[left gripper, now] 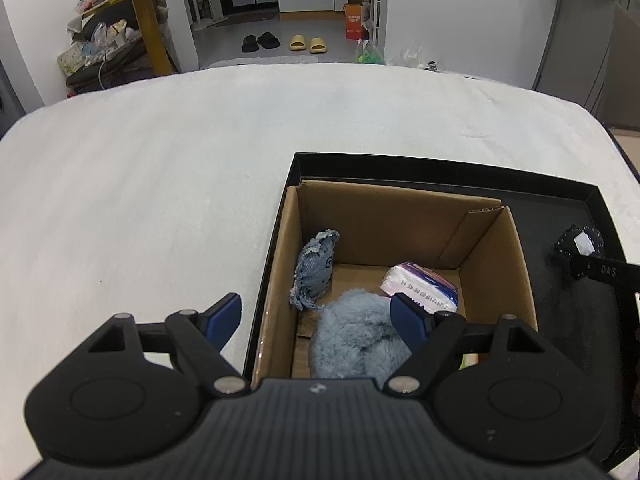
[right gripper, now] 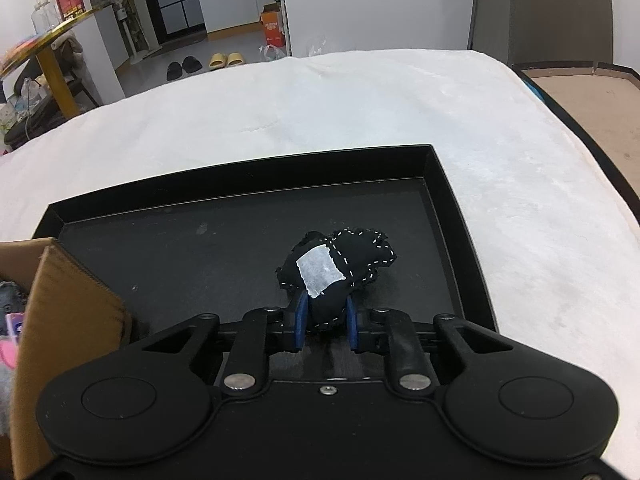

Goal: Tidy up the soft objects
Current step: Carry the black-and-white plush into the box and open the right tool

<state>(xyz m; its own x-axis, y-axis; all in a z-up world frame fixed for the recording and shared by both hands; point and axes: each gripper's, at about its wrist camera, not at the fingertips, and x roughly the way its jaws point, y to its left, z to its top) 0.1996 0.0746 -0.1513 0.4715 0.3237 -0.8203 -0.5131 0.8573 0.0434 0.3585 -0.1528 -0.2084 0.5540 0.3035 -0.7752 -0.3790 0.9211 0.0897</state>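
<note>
Landmark: the black tray (right gripper: 444,184) on the white-covered bed (left gripper: 160,168).

Cardboard box (left gripper: 496,264) stands inside the tray, at its left end. In the box: a denim soft piece (left gripper: 316,270) leaning against the left wall, a fluffy light-blue plush (left gripper: 356,332) on the floor at the near side, a wrapped tissue pack (left gripper: 420,284) just right of the plush.

Left gripper (left gripper: 316,316): fingers spread wide, holding nothing. It hangs over the box's near-left corner, one blue pad (left gripper: 226,314) outside the tray's left rim, the other above the plush.

Right gripper (right gripper: 326,320): pads pressed in on a black stitched pouch (right gripper: 348,264), white dashed seams, white patch on top. The pouch is over the tray's bare floor, right of the box. Cannot tell whether it touches the tray.
</note>
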